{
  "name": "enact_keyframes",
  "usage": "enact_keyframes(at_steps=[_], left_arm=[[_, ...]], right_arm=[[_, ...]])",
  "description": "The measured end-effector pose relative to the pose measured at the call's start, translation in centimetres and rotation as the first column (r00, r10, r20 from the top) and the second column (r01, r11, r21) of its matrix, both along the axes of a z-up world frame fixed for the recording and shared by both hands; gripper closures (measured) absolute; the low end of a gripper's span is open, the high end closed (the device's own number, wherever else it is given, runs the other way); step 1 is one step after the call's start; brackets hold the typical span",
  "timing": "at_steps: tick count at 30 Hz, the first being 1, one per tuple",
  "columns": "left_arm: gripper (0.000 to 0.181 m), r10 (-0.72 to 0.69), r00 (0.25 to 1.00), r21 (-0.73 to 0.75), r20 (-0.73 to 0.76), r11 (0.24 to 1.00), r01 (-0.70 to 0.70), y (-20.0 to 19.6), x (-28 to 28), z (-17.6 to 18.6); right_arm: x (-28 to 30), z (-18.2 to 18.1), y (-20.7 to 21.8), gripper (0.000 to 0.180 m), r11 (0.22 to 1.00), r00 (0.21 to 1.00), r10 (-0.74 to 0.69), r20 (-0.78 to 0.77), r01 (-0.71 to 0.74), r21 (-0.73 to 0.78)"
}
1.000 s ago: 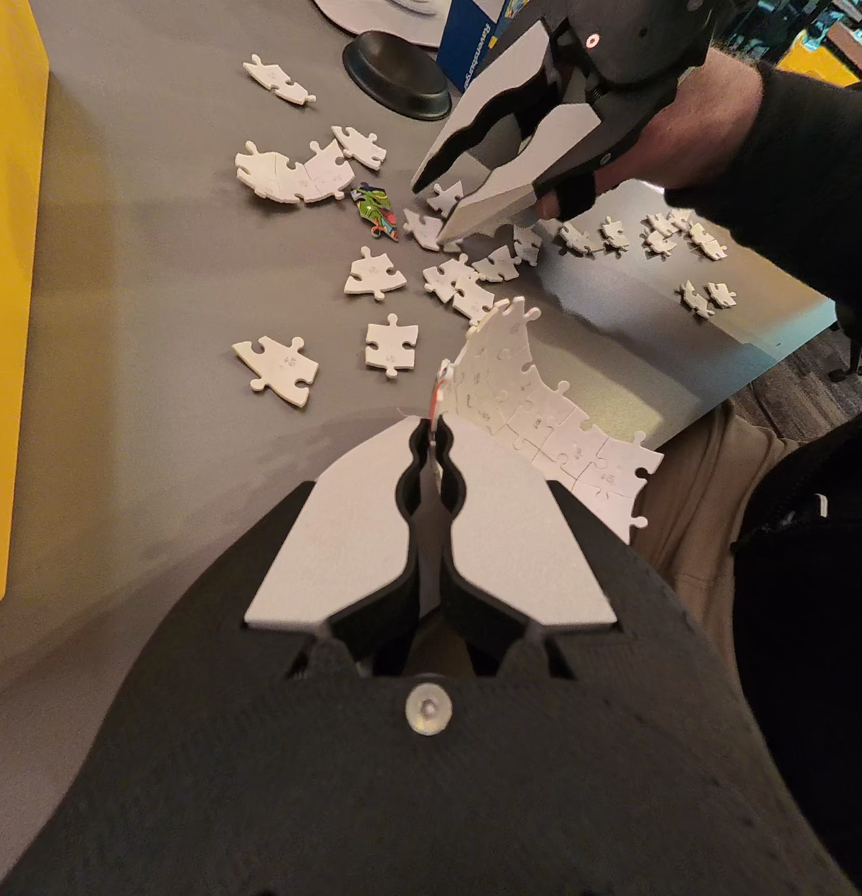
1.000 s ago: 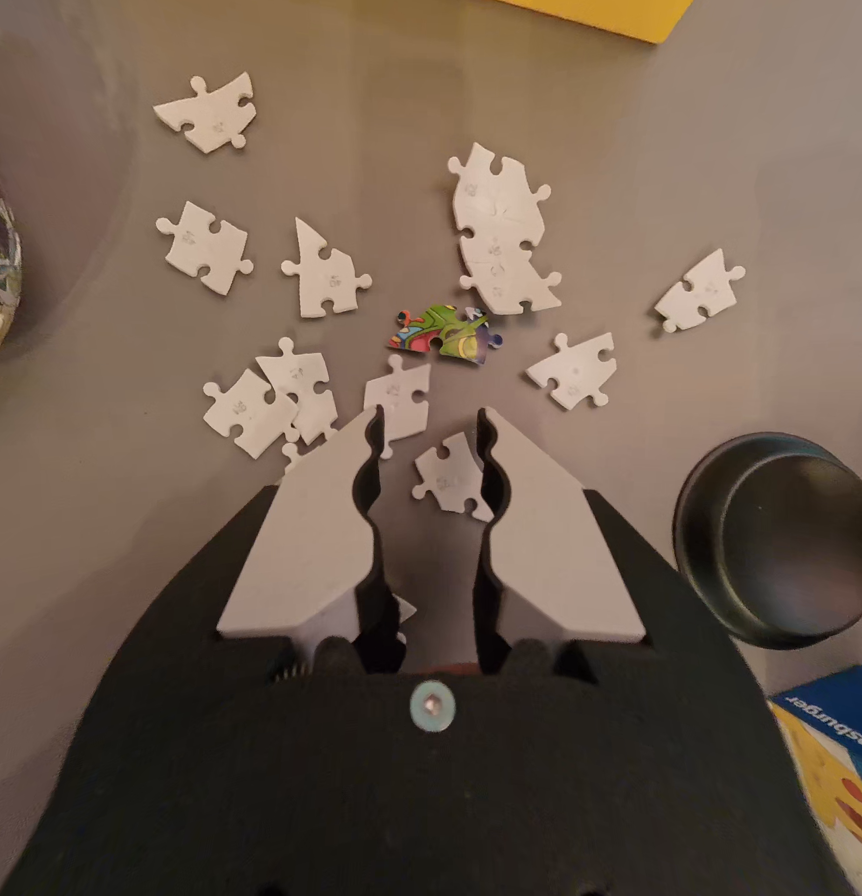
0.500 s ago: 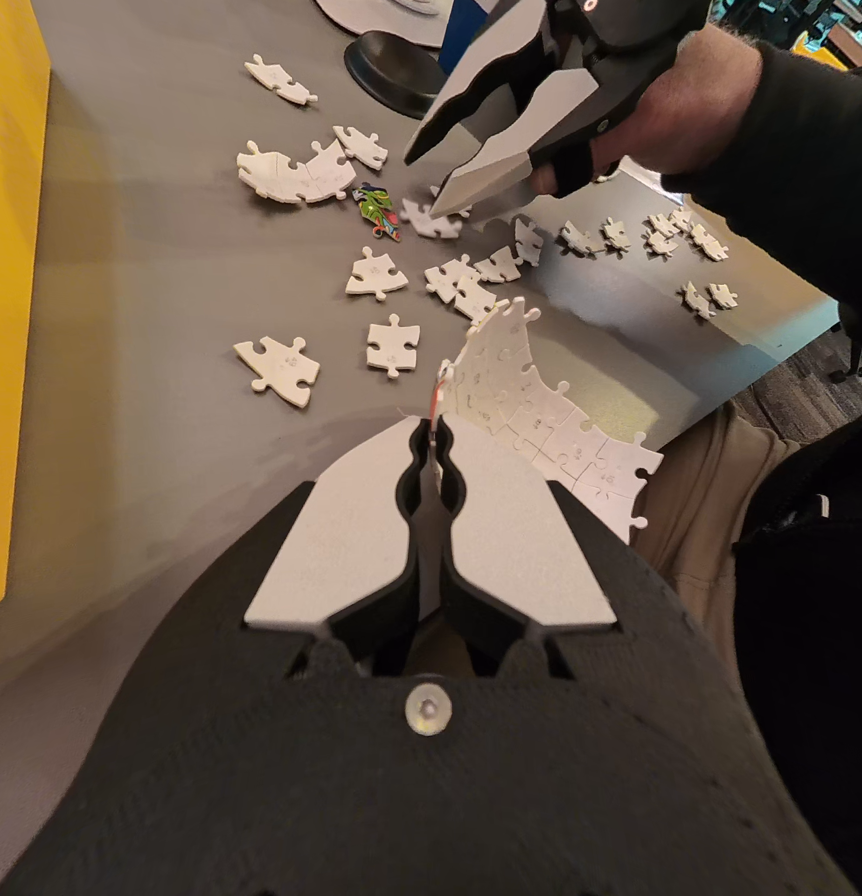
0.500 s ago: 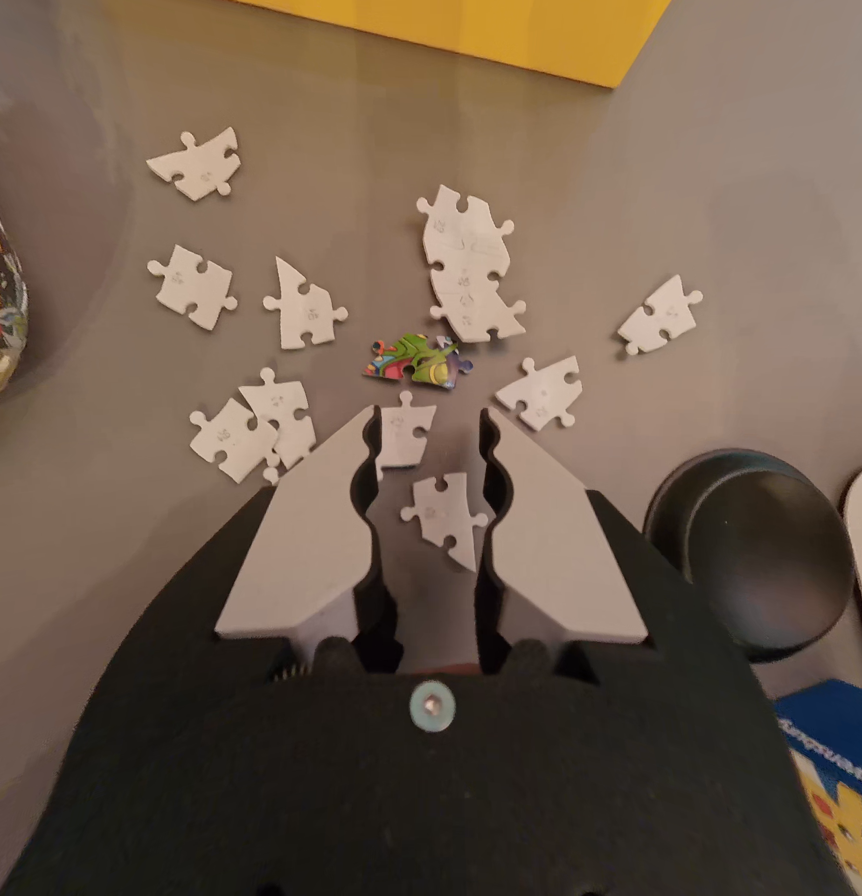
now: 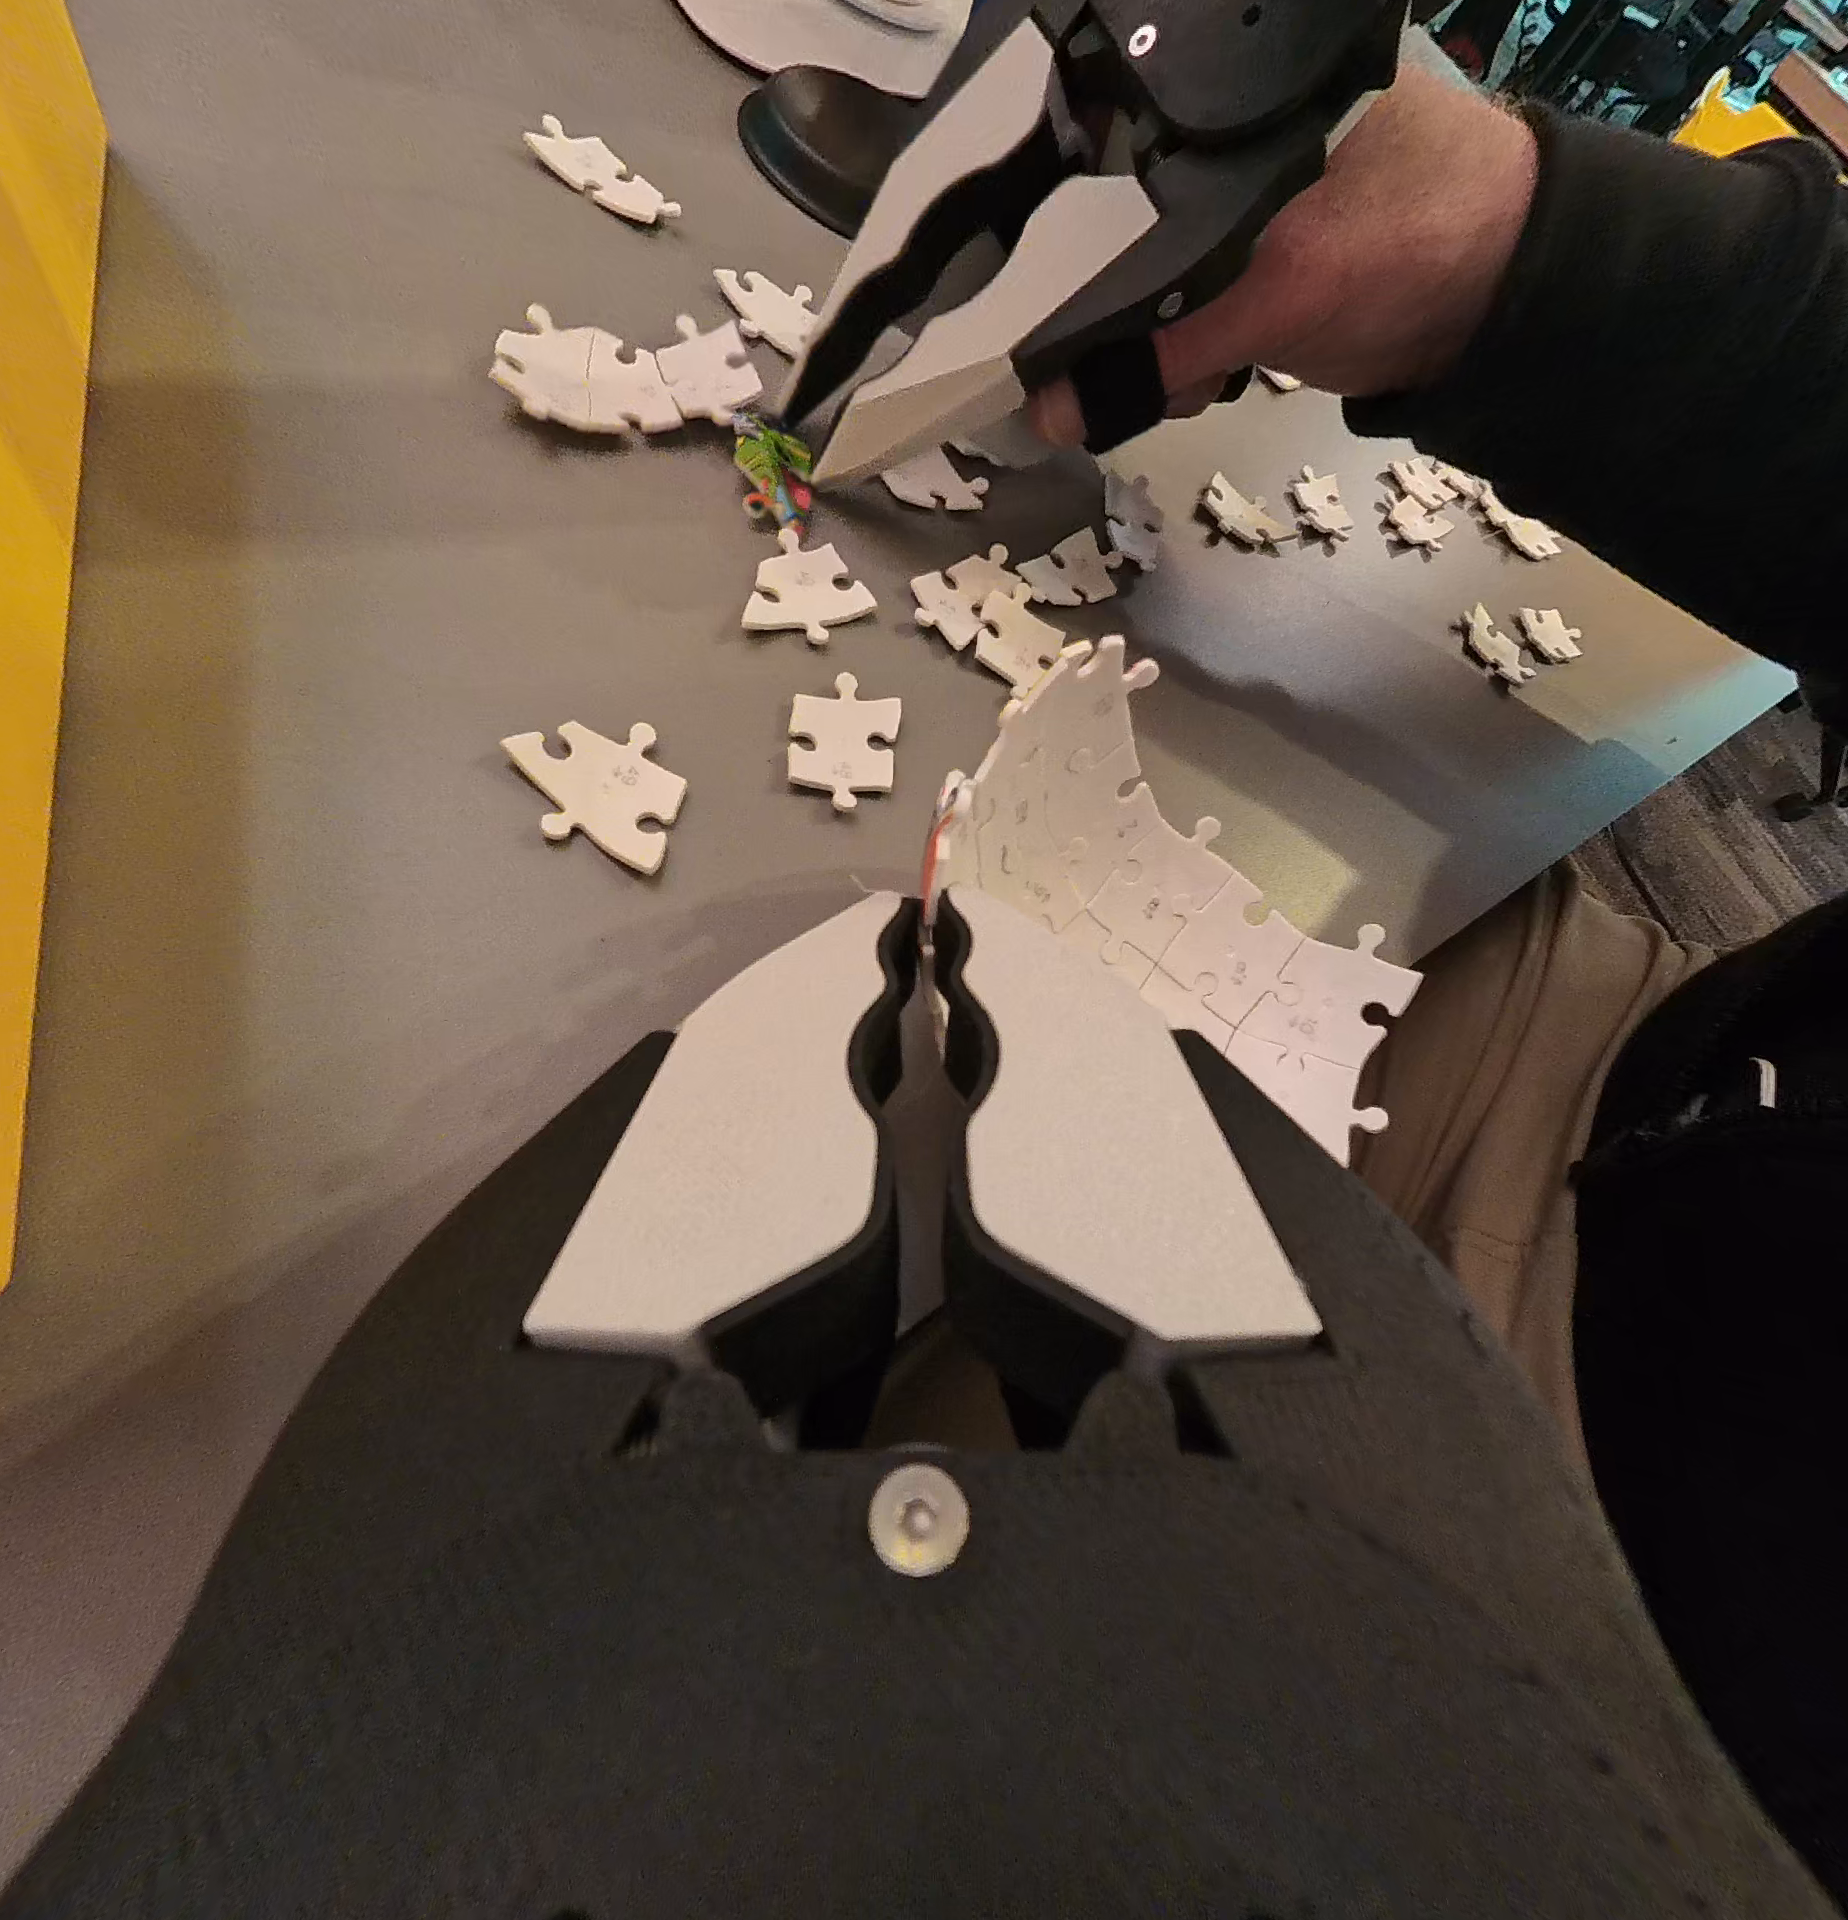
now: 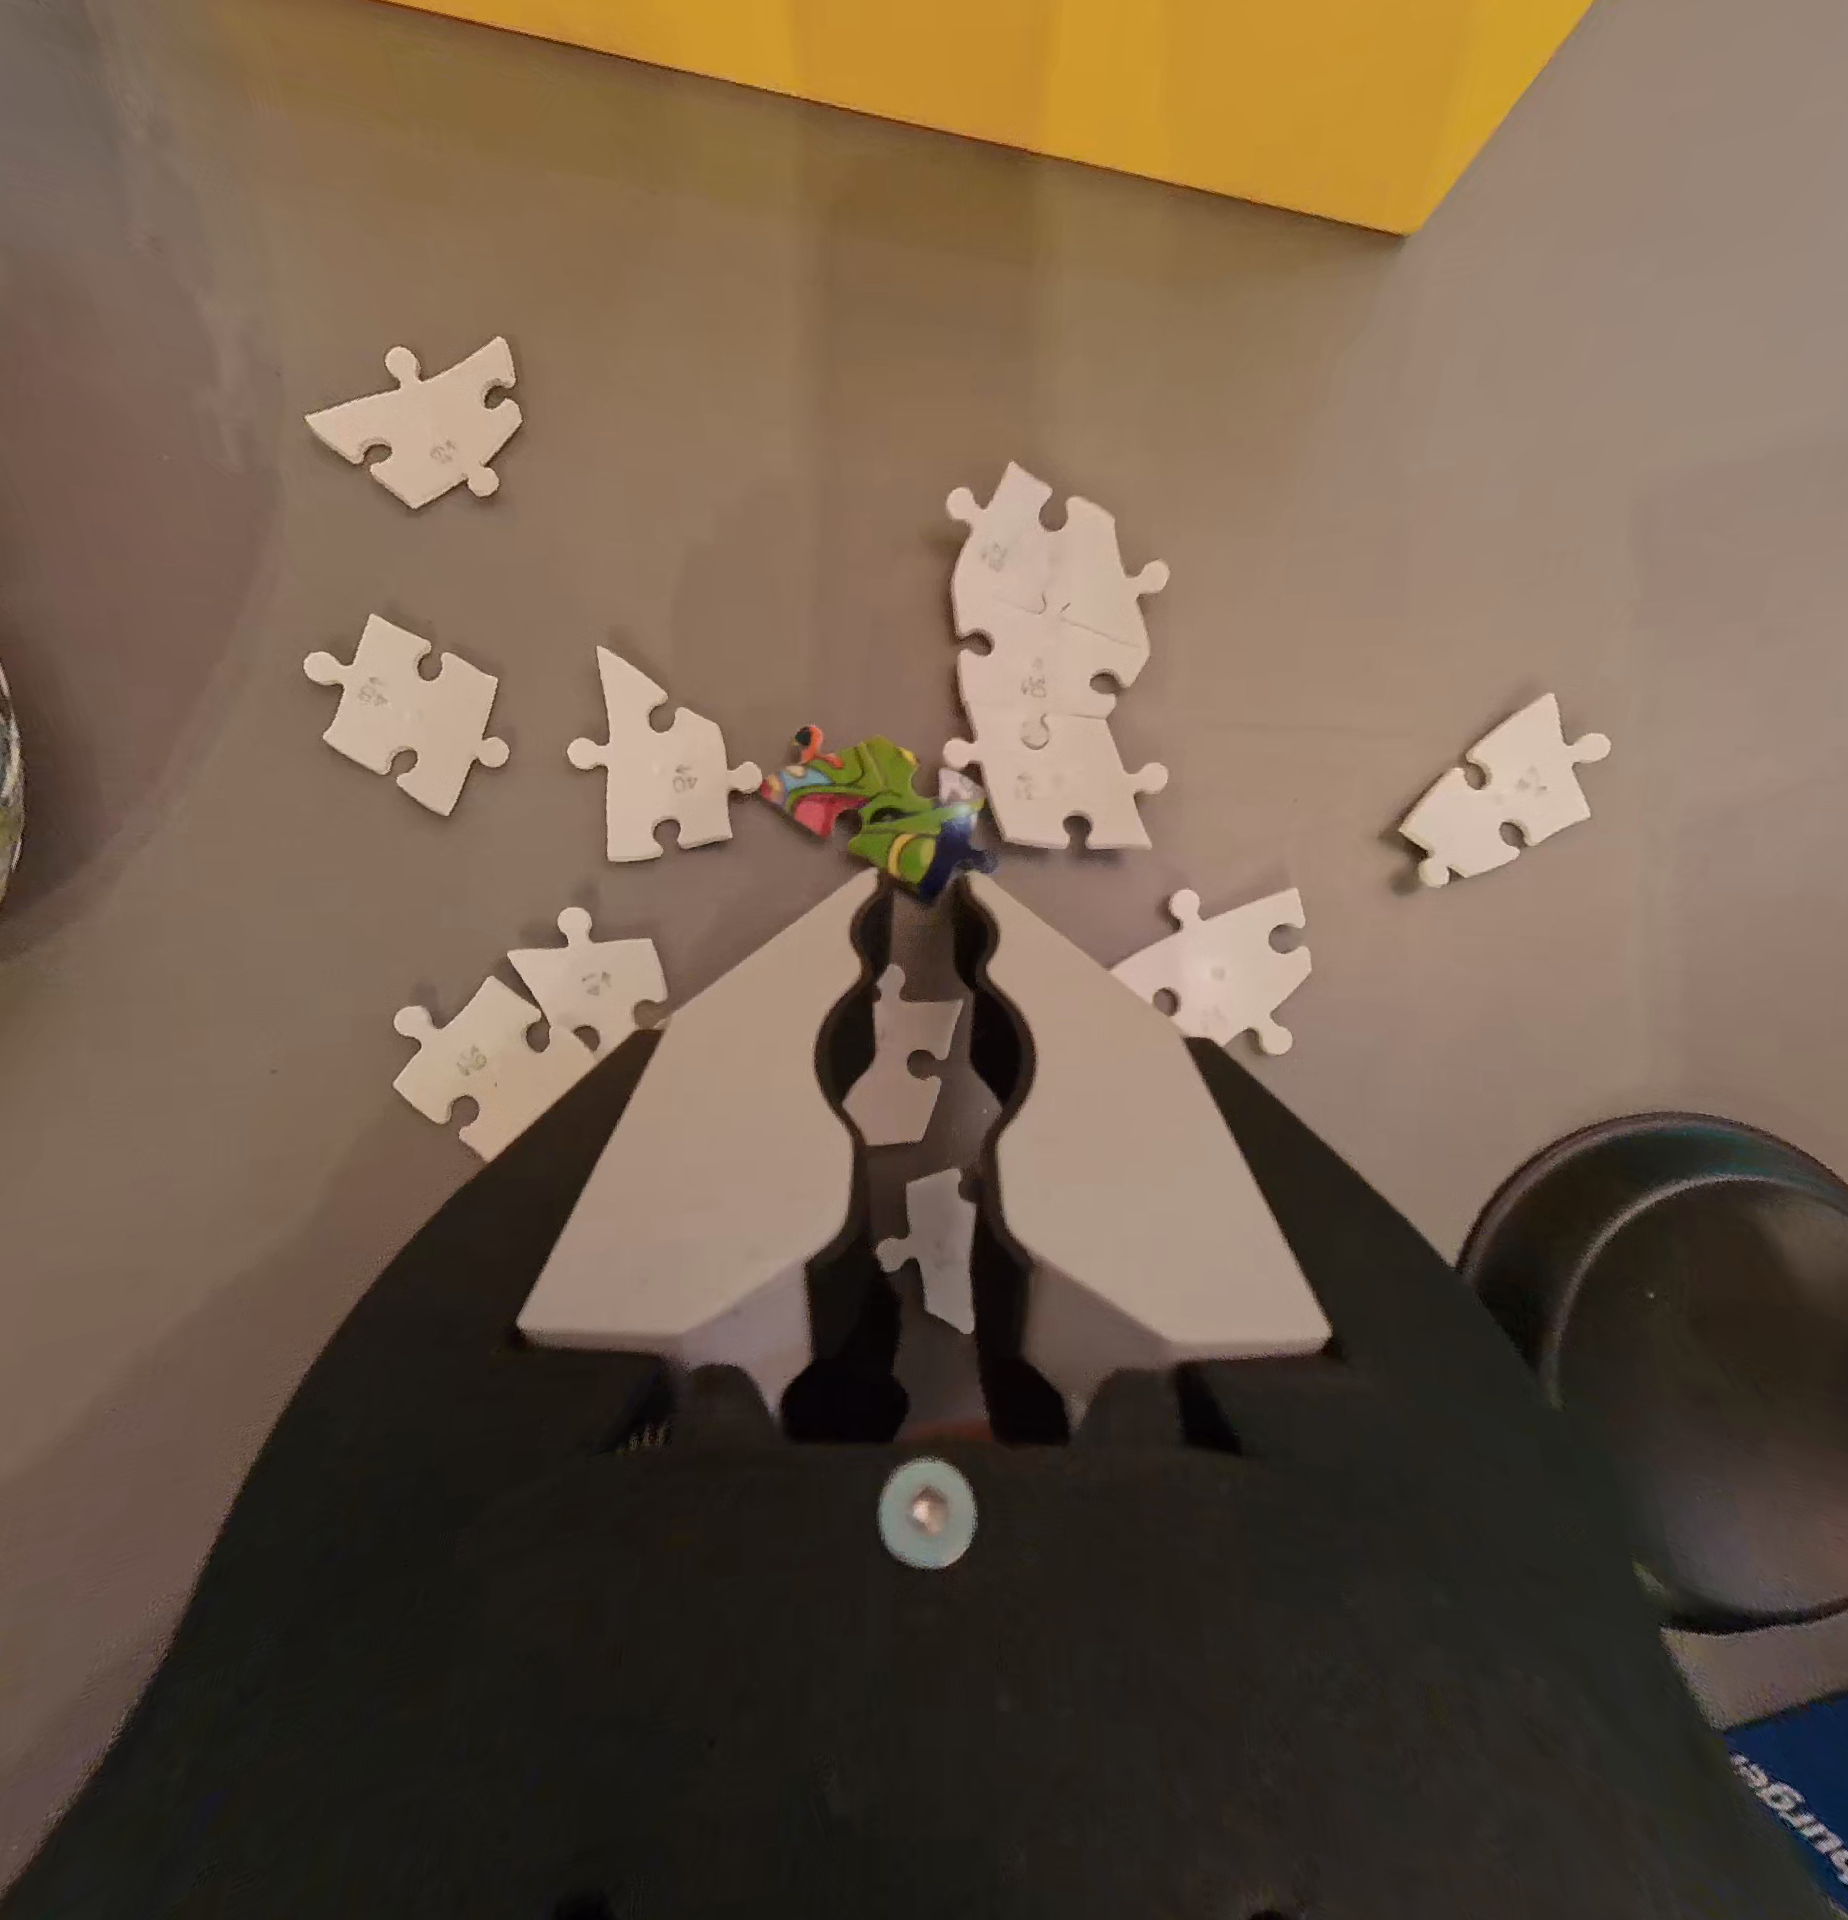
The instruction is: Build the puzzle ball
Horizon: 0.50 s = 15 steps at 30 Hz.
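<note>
While the left gripper (image 5: 925, 914) is clamped on the curved puzzle strip (image 5: 1159, 883) over the table's (image 5: 328, 623) near edge | the right gripper (image 6: 915, 883), jaws nearly closed, pinches the coloured piece (image 6: 878, 800) just ahead of its tips | long axis crosswise | right is nearer.

Face-up puzzle piece (image 6: 878, 805) mid-table (image 6: 1522, 468), joined pieces (image 6: 1050, 665) just right, loose piece (image 6: 665, 769) just left, round stand (image 6: 1689, 1351) near right, box (image 6: 1003, 94) far.
</note>
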<state>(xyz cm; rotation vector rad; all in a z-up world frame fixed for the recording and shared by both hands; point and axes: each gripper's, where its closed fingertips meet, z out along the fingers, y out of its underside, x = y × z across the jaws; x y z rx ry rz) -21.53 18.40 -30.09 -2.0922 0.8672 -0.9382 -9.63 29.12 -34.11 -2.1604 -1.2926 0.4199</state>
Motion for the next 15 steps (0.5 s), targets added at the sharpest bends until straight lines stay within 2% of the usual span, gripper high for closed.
enact_keyframes(at_steps=[2, 3, 5, 9, 13, 15], left_arm=[[0.178, 0.001, 1.0, 0.002, 0.002, 1.0, -0.001, 0.0, 0.0, 0.1], [0.178, 0.001, 1.0, 0.002, 0.002, 1.0, -0.001, 0.0, -0.1, 0.1], [0.178, 0.002, 1.0, 0.003, 0.005, 1.0, -0.002, 0.1, -0.1, 0.2], [0.178, -0.001, 1.0, 0.006, 0.004, 1.0, 0.001, 0.1, 0.0, 0.3], [0.178, -0.001, 1.0, 0.016, 0.006, 1.0, 0.001, 0.2, 0.0, 0.6], [0.178, 0.001, 1.0, 0.016, 0.008, 1.0, -0.001, 0.2, 0.0, 0.6]], right_arm=[[0.2, -0.1, -0.7, 0.18, 0.999, 0.999, 0.033, 0.016, -0.033, -0.016], [0.3, 0.0, -1.1, 0.176, 0.998, 0.997, 0.065, 0.04, -0.064, -0.016], [0.2, 0.9, -0.7, 0.156, 0.993, 0.993, 0.092, 0.072, -0.097, 0.07], [-1.1, 1.0, -0.5, 0.151, 0.958, 0.965, 0.22, 0.141, -0.241, 0.157], [-2.0, 0.2, 0.5, 0.169, 0.886, 0.918, 0.345, 0.195, -0.387, 0.254], [-2.1, 0.2, 0.8, 0.17, 0.865, 0.904, 0.378, 0.202, -0.422, 0.271]])
